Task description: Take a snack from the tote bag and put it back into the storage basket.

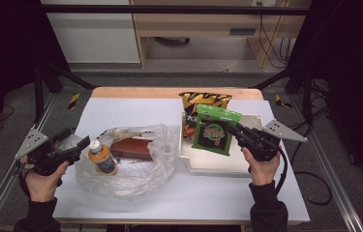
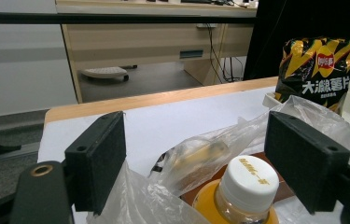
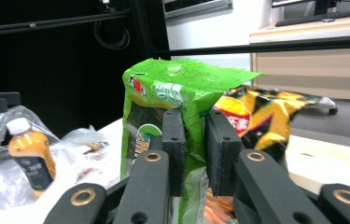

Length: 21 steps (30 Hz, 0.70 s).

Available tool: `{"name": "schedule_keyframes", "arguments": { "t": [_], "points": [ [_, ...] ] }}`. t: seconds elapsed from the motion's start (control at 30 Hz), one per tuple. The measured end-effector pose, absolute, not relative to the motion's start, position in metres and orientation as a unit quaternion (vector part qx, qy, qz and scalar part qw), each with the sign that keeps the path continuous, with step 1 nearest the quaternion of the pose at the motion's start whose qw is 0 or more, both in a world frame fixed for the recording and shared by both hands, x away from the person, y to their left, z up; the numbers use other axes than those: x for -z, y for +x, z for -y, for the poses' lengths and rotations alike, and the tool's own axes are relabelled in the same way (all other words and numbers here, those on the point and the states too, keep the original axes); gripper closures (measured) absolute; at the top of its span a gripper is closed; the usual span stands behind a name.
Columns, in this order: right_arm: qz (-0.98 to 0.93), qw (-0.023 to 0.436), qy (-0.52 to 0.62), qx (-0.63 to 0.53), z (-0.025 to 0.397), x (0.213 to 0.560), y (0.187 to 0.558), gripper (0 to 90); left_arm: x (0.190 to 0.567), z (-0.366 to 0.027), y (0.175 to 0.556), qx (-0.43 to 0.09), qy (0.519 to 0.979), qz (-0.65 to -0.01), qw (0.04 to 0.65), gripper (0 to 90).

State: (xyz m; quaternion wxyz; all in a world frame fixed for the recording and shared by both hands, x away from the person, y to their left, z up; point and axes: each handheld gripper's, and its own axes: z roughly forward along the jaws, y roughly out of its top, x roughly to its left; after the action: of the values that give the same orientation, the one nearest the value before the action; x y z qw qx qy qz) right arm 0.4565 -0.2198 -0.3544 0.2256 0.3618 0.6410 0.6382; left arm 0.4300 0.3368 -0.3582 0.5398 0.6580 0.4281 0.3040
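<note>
Black jaws of the right gripper (image 3: pixel 193 154) pinched a green snack bag (image 3: pixel 172 93); the left gripper (image 2: pixel 196 154) stood wide apart around an orange bottle (image 2: pixel 242 196) at a plastic bag (image 1: pixel 135 164).

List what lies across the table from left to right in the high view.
left gripper → orange juice bottle → brown box in the clear plastic bag → green snack packet → right gripper

You have two snack bags here: one green bag (image 1: pixel 214 129) and one yellow-black bag (image 1: pixel 203 102). There is one orange bottle (image 1: pixel 102 157), one clear plastic bag (image 1: pixel 135 169), one brown box (image 1: pixel 131 148) and one white tray (image 1: pixel 218 162) on the table (image 1: pixel 169 193).
</note>
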Motion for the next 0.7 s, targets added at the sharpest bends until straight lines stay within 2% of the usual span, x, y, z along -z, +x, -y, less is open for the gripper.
{"name": "schedule_keyframes", "arguments": {
  "t": [0.17,0.7],
  "points": [
    [-0.651,0.239,0.362,-0.623,0.222,0.36,0.46,79.5,0.358,-0.337,0.43,-0.303,0.657,-0.428,0.541,20.1],
    [-0.682,0.23,0.367,-0.589,0.203,0.391,0.49,79.5,0.358,-0.339,0.431,-0.301,0.655,-0.428,0.545,20.1]
  ]
}}
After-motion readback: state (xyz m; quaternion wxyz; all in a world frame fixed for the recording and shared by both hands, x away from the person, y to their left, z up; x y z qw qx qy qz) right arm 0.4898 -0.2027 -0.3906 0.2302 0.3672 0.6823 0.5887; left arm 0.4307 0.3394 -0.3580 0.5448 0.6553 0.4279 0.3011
